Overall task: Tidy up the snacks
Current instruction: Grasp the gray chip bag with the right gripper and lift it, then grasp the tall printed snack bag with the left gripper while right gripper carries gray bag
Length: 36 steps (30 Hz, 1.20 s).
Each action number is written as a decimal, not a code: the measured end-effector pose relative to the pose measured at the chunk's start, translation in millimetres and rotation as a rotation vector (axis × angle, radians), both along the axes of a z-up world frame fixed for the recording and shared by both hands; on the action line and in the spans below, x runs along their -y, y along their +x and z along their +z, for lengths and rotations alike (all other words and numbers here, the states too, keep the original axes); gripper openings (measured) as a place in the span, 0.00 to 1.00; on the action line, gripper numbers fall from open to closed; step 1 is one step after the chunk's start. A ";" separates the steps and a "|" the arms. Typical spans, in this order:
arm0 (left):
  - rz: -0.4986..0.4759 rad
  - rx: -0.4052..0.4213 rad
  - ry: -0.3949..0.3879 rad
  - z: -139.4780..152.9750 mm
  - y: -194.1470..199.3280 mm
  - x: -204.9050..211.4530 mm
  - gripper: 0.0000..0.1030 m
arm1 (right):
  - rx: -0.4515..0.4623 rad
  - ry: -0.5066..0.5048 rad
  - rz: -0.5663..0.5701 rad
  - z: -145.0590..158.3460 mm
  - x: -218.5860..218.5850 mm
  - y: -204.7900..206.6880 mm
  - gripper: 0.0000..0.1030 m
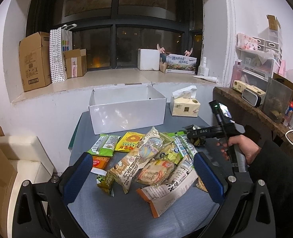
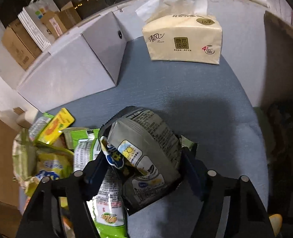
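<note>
A pile of snack packets [image 1: 150, 156] lies on the grey-blue table [image 1: 126, 214] in front of an open white box [image 1: 126, 109]. My left gripper [image 1: 143, 176] is open and empty, hovering over the near side of the pile. My right gripper [image 2: 142, 170] is shut on a dark grey snack packet [image 2: 146, 148] and holds it above the table at the pile's right edge. In the left wrist view the right gripper [image 1: 194, 135] holds this dark packet [image 1: 198, 140] to the right of the pile. The white box [image 2: 71, 71] is also in the right wrist view, far left.
A yellow tissue pack [image 1: 185, 107] stands right of the box, also in the right wrist view [image 2: 184, 39]. A wooden shelf [image 1: 255, 109] with clutter runs along the right. Cardboard boxes [image 1: 35, 59] sit on the windowsill. A white chair [image 1: 23, 158] stands at the left.
</note>
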State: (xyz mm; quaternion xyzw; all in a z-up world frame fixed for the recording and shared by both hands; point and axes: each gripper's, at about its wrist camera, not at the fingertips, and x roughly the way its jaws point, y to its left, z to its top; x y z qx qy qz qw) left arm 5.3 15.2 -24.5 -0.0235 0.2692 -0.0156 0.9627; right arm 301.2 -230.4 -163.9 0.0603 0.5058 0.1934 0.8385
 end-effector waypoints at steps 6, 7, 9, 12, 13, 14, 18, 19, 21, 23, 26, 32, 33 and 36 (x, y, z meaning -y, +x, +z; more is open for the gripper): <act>-0.008 -0.023 -0.008 -12.3 12.7 -1.4 1.00 | 0.042 0.081 -0.035 14.4 18.4 -16.8 0.69; -0.011 -0.026 -0.006 -14.0 15.8 -1.2 1.00 | 0.054 0.100 -0.039 18.9 21.9 -21.5 0.69; -0.026 -0.026 0.000 -18.1 22.6 0.0 1.00 | 0.082 0.138 -0.046 30.5 29.7 -33.9 0.69; -0.058 -0.033 0.012 -24.3 35.0 2.7 1.00 | 0.119 0.179 -0.041 47.7 37.7 -54.1 0.69; -0.071 -0.037 0.021 -26.8 40.1 4.1 1.00 | 0.132 0.188 -0.038 52.4 38.7 -59.8 0.69; -0.084 -0.049 0.028 -30.3 47.3 5.5 1.00 | 0.150 0.202 -0.034 59.2 41.0 -68.8 0.69; -0.154 -0.108 0.021 -47.4 78.8 7.1 1.00 | 0.210 0.259 -0.024 80.0 48.3 -101.8 0.69; -0.169 -0.119 0.015 -51.2 85.2 7.5 1.00 | 0.226 0.271 -0.020 85.0 50.8 -109.1 0.69; -0.186 -0.143 0.024 -60.5 101.2 8.4 1.00 | 0.255 0.297 -0.019 95.9 55.7 -124.9 0.69; -0.224 -0.159 0.031 -68.1 113.3 10.0 1.00 | 0.280 0.316 -0.027 104.3 60.3 -138.2 0.69; -0.283 -0.191 0.067 -78.7 130.7 15.3 1.00 | 0.316 0.340 -0.030 113.4 65.9 -155.7 0.69; -0.359 -0.255 0.125 -93.9 156.0 20.6 1.00 | 0.366 0.324 -0.073 117.8 71.9 -182.2 0.69; -0.366 -0.272 0.132 -97.1 159.4 21.3 1.00 | 0.367 0.321 -0.073 116.9 71.5 -183.7 0.69; -0.370 -0.298 0.176 -106.3 166.5 24.4 1.00 | 0.358 0.324 -0.068 114.2 70.4 -187.0 0.69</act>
